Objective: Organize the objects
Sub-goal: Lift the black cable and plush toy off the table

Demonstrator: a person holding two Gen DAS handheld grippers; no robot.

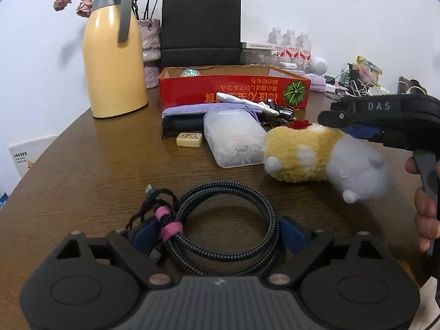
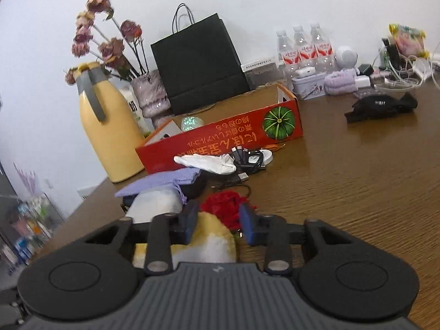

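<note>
A coiled braided cable (image 1: 222, 220), bound with a pink tie, lies on the brown table (image 1: 110, 170) between the blue pads of my left gripper (image 1: 217, 233). Its jaws stand wide around the coil and do not squeeze it. A yellow and white plush toy (image 1: 316, 159) is under my right gripper (image 1: 338, 121), which reaches in from the right, and its white end is blurred. In the right wrist view the plush toy (image 2: 211, 242) sits between the blue pads of the right gripper (image 2: 218, 224), which is shut on it. A red cardboard box (image 1: 233, 93) stands open behind.
Between plush and box lie a translucent plastic case (image 1: 233, 140), a small cream tile (image 1: 189, 139), a purple pouch (image 1: 198, 109) and a red tuft (image 2: 225, 206). A yellow jug (image 1: 112, 63), black bag (image 1: 200, 27) and bottles (image 1: 291, 45) line the back. A hand (image 1: 426, 214) grips the right handle.
</note>
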